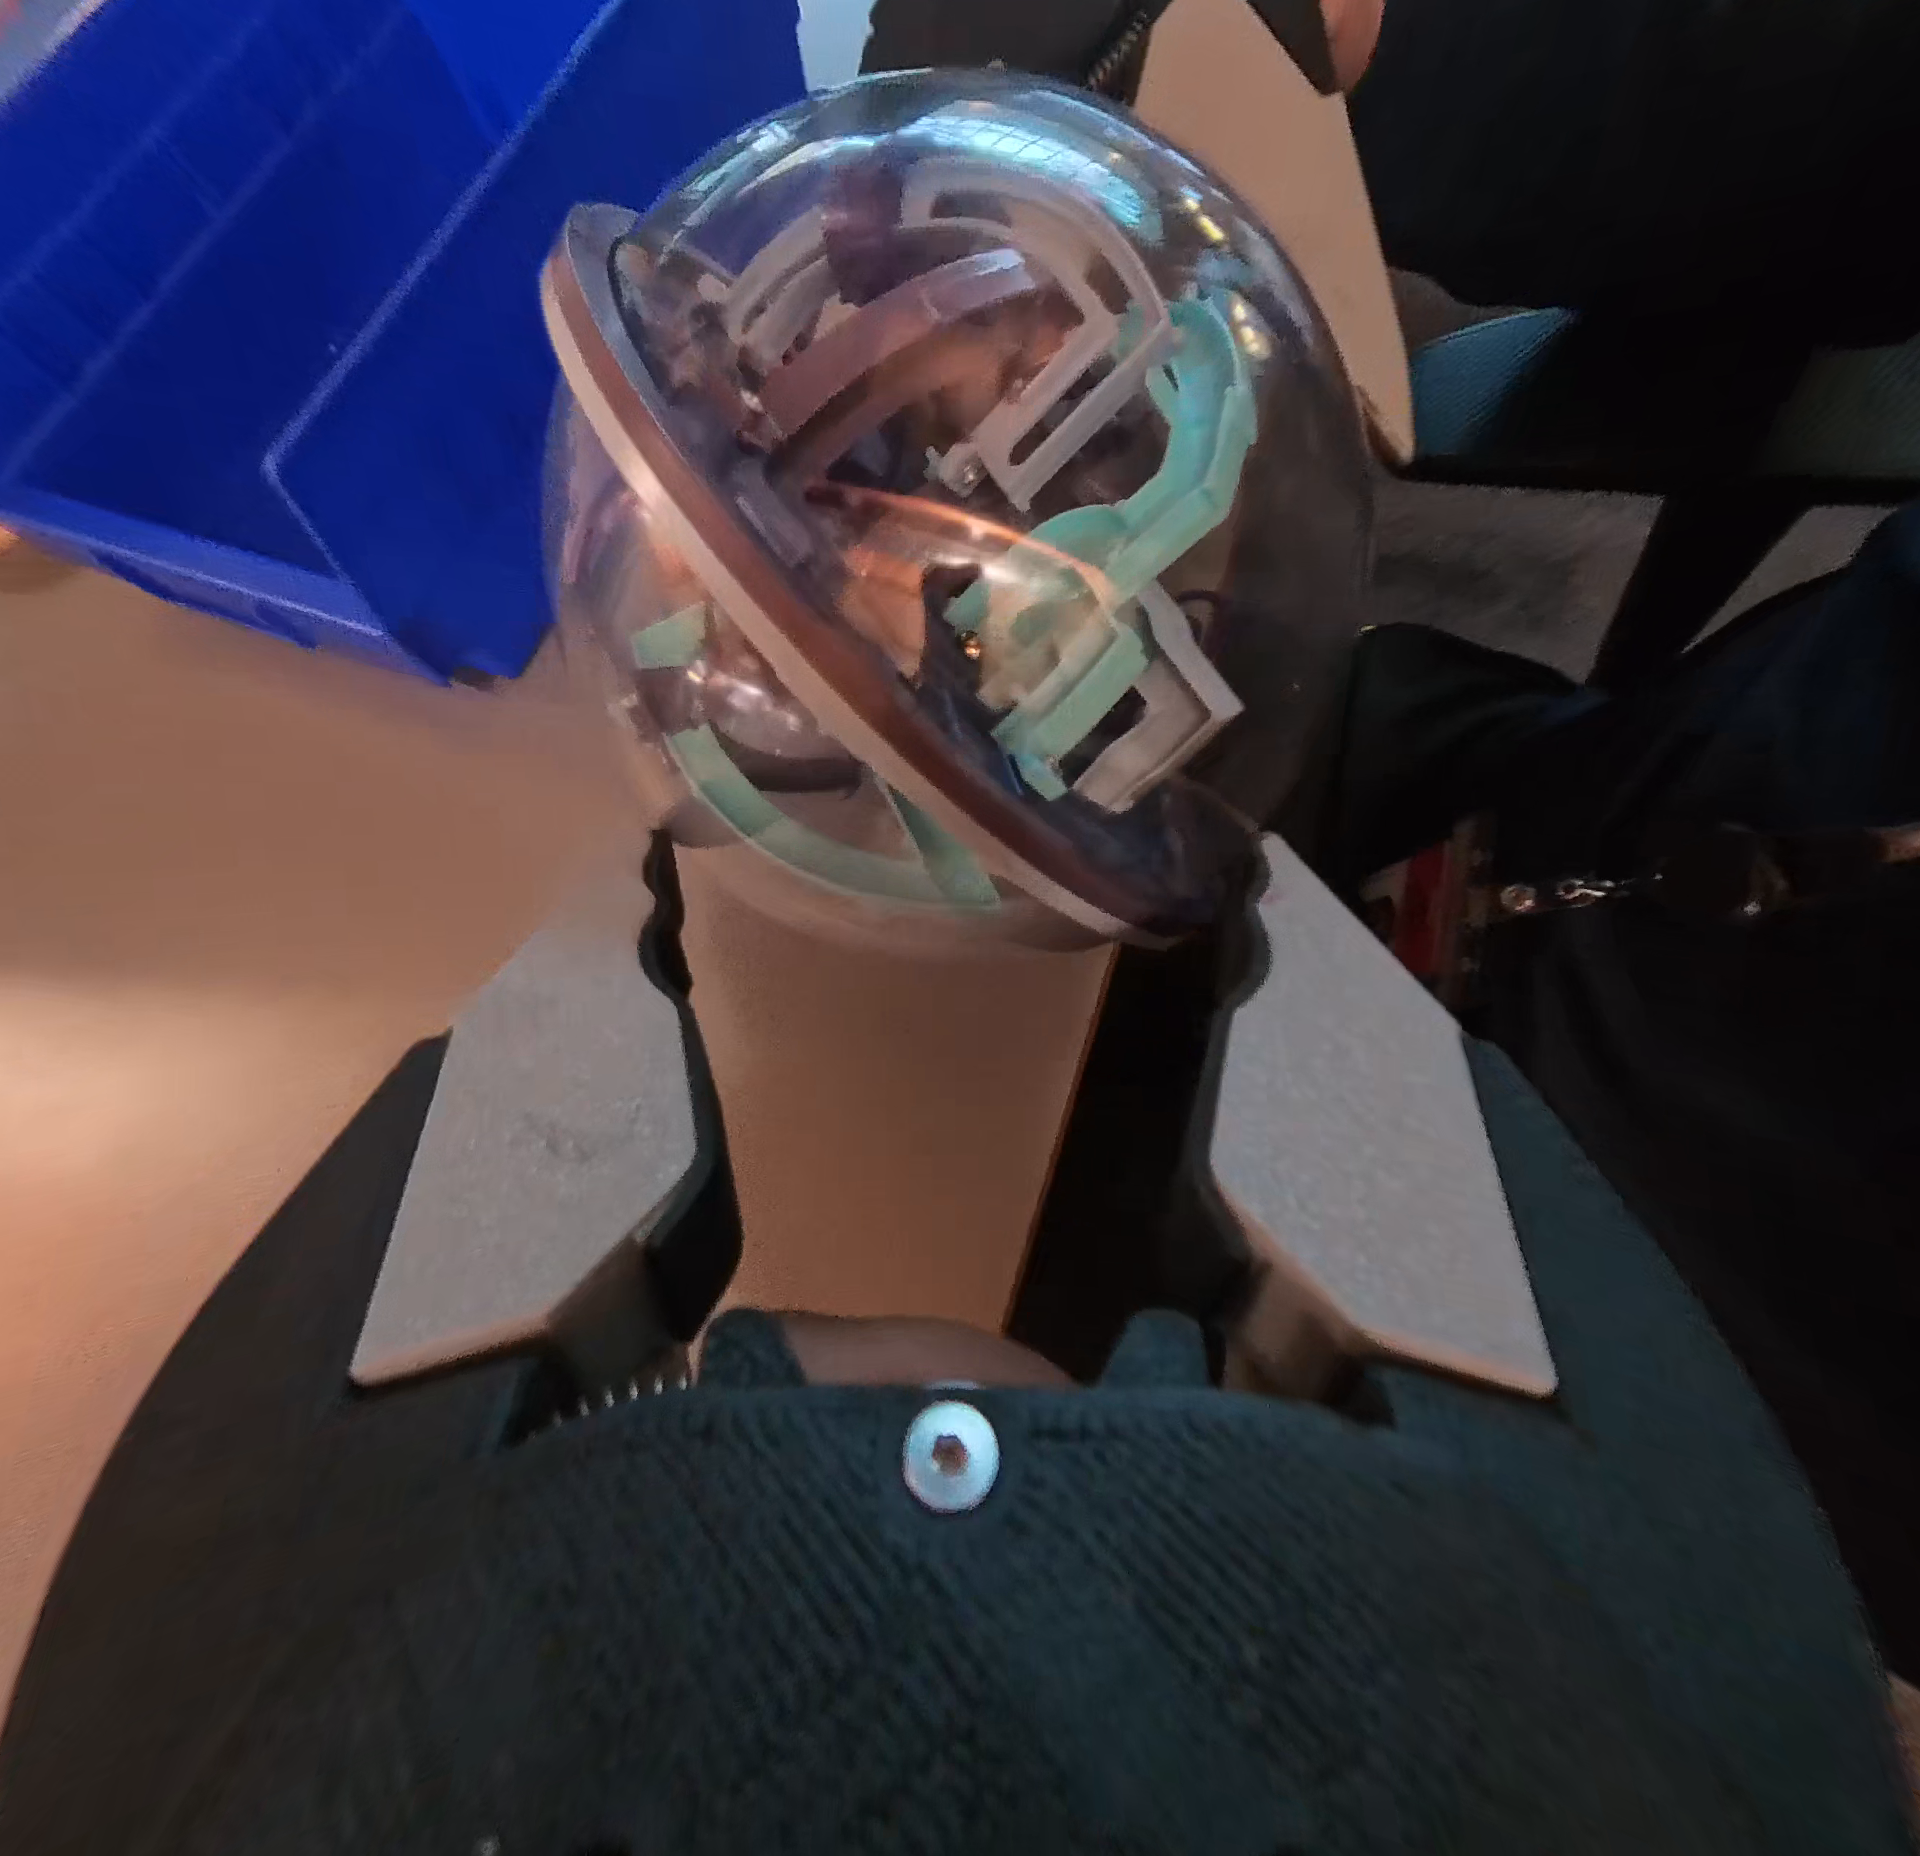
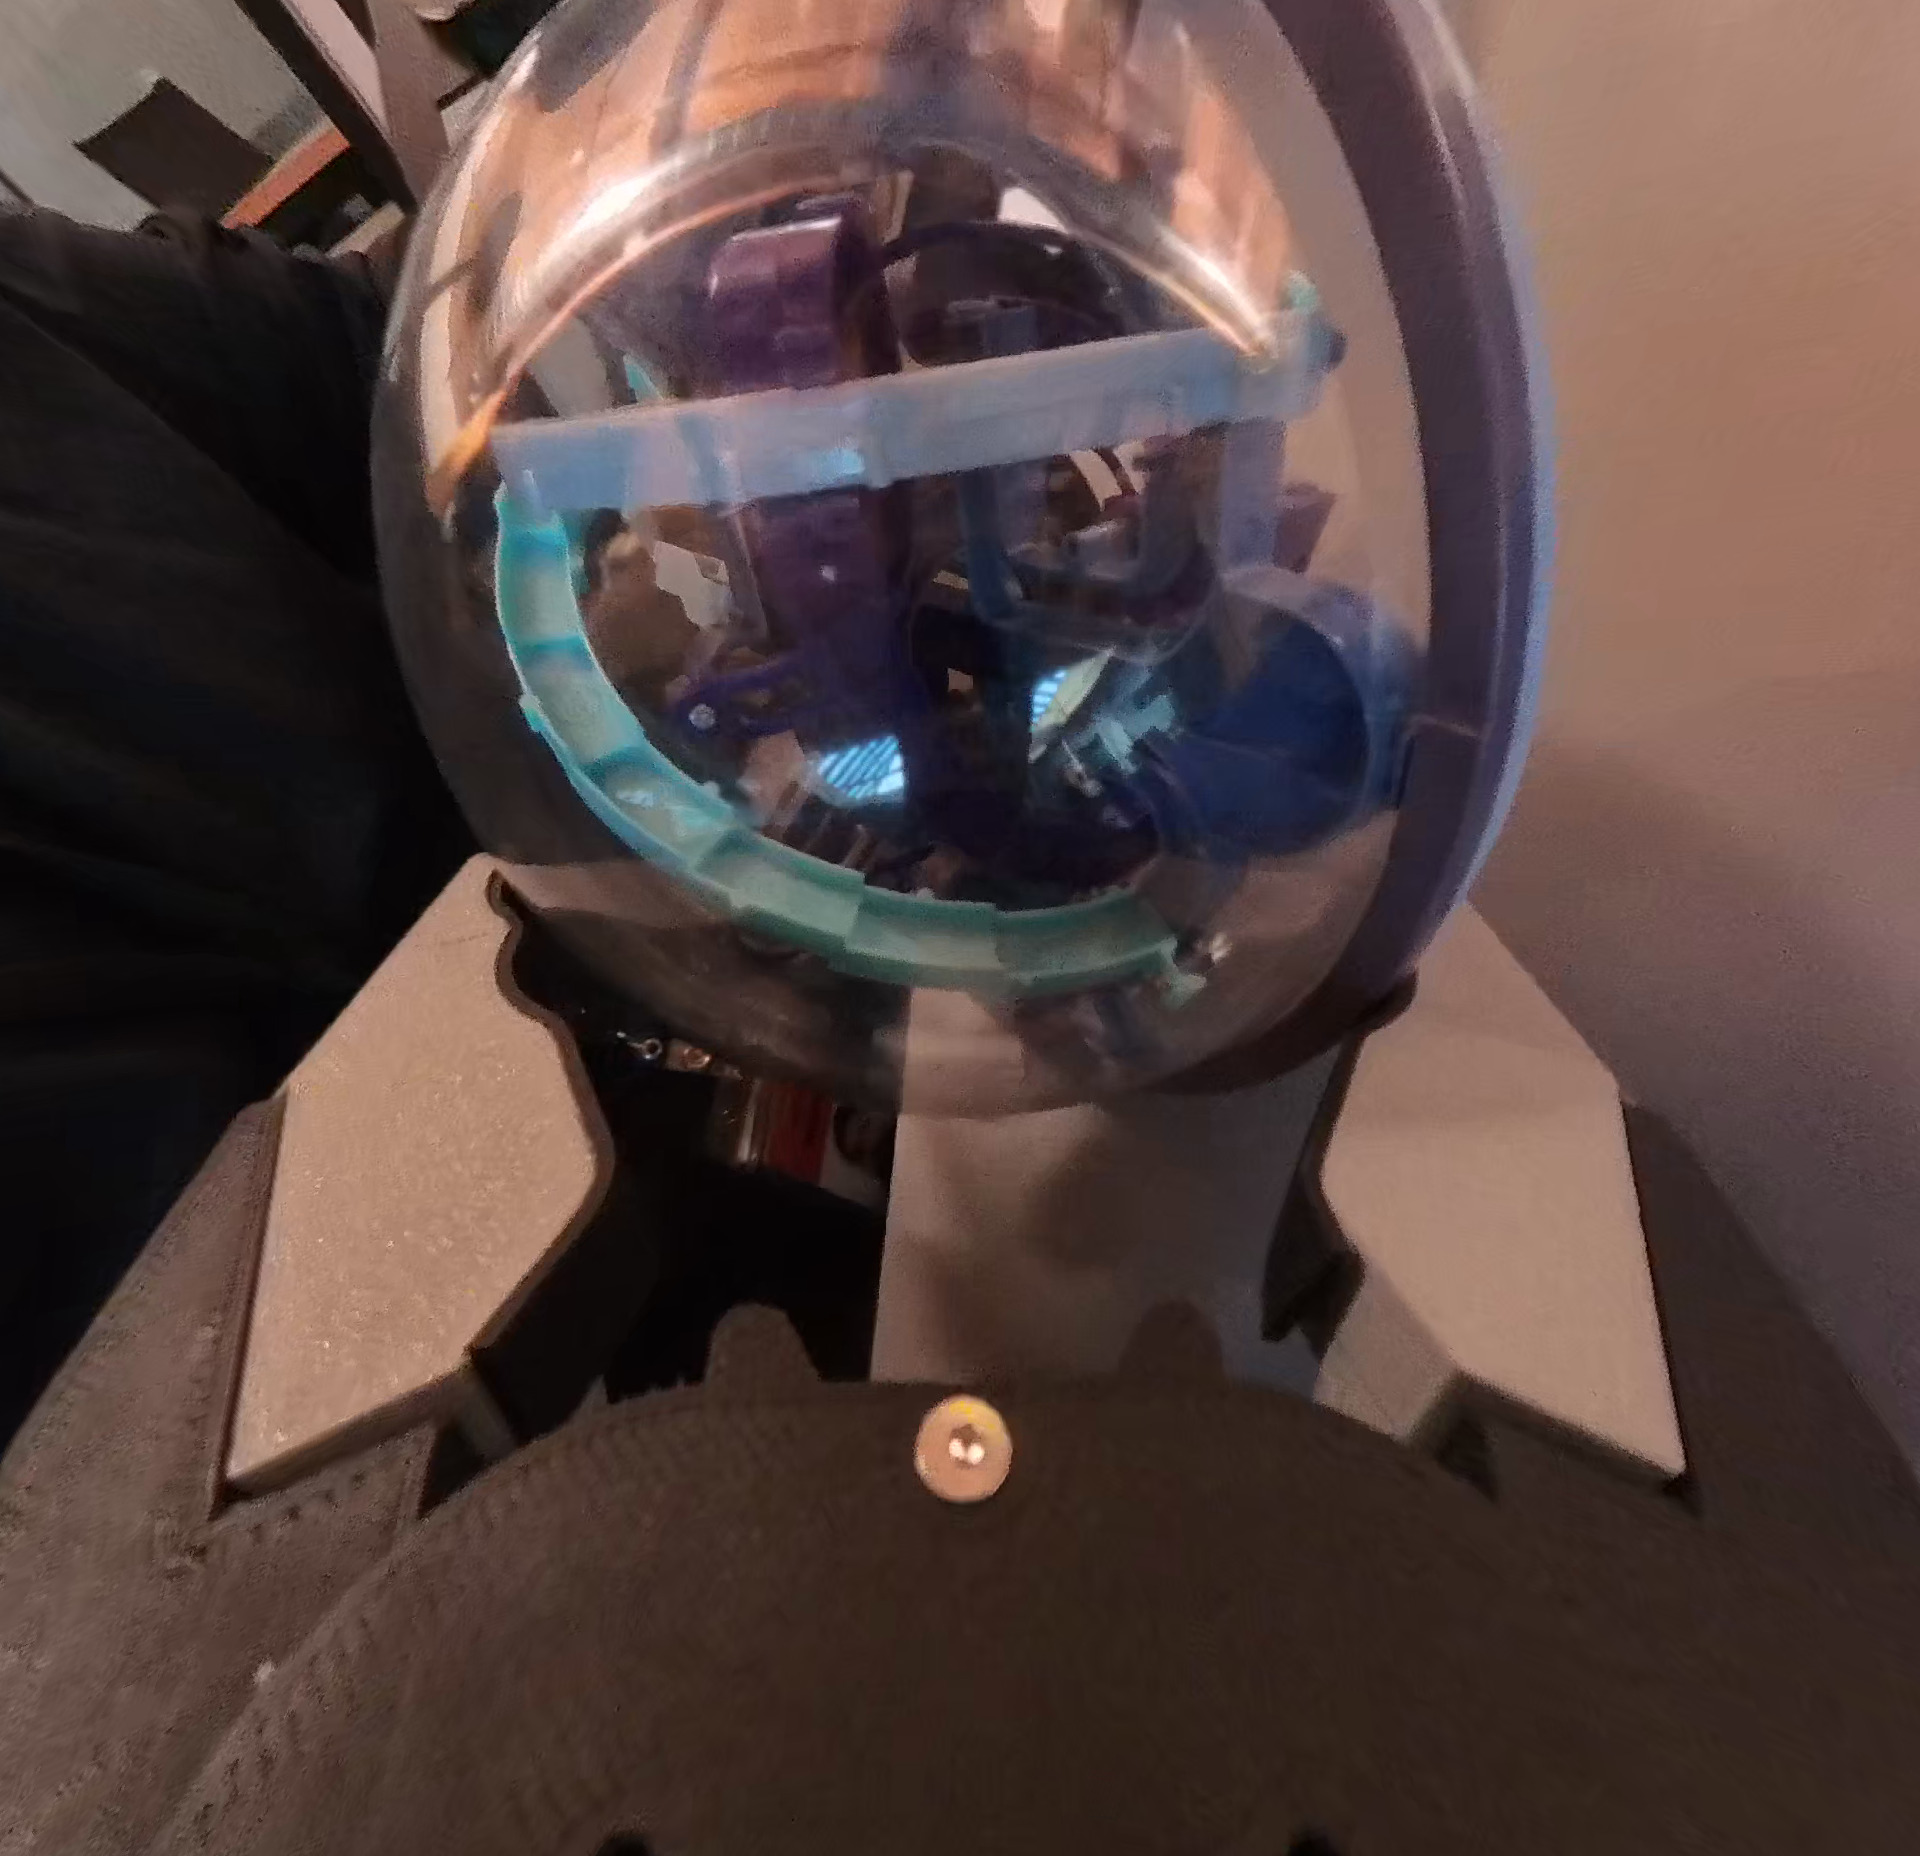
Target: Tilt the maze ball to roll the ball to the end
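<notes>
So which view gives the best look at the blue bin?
The left wrist view: the blue bin fills its upper left, behind the maze ball, on the table. The right wrist view shows only a blue patch seen through the sphere, not clearly the bin.

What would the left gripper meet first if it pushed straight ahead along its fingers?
The clear maze ball itself: it already sits at the left gripper fingertips, filling the way ahead. Beyond it, depth unclear, lies the other gripper's black finger.
</notes>
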Action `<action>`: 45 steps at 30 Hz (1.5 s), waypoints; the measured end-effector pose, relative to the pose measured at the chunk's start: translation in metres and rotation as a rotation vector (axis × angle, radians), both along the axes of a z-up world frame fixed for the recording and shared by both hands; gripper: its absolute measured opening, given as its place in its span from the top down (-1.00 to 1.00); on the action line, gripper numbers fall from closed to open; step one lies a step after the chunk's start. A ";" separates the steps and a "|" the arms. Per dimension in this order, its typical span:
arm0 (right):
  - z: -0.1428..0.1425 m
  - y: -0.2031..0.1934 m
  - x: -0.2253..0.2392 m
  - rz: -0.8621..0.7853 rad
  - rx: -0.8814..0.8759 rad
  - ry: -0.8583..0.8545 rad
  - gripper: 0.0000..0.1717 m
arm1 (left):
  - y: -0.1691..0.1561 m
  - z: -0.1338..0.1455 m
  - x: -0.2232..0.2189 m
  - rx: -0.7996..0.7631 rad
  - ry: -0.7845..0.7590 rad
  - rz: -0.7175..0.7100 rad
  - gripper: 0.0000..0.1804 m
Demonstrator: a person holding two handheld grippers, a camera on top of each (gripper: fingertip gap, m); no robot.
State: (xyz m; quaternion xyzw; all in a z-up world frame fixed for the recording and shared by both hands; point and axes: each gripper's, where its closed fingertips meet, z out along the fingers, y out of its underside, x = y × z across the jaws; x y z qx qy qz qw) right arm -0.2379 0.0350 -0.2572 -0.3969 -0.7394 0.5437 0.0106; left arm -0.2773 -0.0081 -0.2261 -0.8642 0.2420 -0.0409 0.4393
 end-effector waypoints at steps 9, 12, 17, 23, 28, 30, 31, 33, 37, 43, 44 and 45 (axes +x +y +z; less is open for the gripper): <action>0.002 0.010 -0.006 -0.064 -0.061 -0.060 -0.79 | 0.012 -0.002 -0.007 0.068 -0.101 -0.017 -0.15; 0.002 0.013 -0.007 -0.068 -0.041 -0.038 -0.79 | 0.014 0.000 -0.006 0.127 -0.038 -0.027 -0.14; 0.009 0.020 -0.012 -0.082 -0.066 -0.020 -0.79 | 0.014 -0.011 -0.009 0.114 0.036 -0.009 -0.10; 0.019 0.035 -0.019 -0.122 -0.147 -0.010 -0.77 | 0.008 0.010 -0.007 0.212 0.000 -0.044 0.29; 0.023 0.040 -0.018 -0.090 -0.173 -0.008 -0.74 | 0.011 0.019 -0.009 0.262 0.029 -0.064 0.44; 0.025 0.043 -0.020 -0.085 -0.183 -0.004 -0.74 | 0.012 0.016 -0.007 0.252 0.029 -0.067 0.46; 0.027 0.045 -0.020 -0.081 -0.191 -0.001 -0.74 | 0.011 0.014 -0.006 0.247 0.034 -0.074 0.47; 0.031 0.048 -0.021 -0.068 -0.209 0.009 -0.70 | 0.007 0.008 -0.002 0.235 0.044 -0.106 0.54; 0.034 0.053 -0.023 -0.042 -0.236 -0.020 -0.66 | 0.008 0.007 -0.004 0.248 0.033 -0.103 0.55; 0.035 0.056 -0.027 -0.012 -0.266 -0.059 -0.64 | 0.021 0.015 -0.037 0.356 0.157 0.015 0.57; 0.035 0.056 -0.027 -0.009 -0.270 -0.060 -0.64 | 0.022 0.016 -0.044 0.380 0.226 0.042 0.48; 0.035 0.056 -0.027 -0.007 -0.272 -0.062 -0.64 | 0.024 0.016 -0.051 0.395 0.293 0.063 0.37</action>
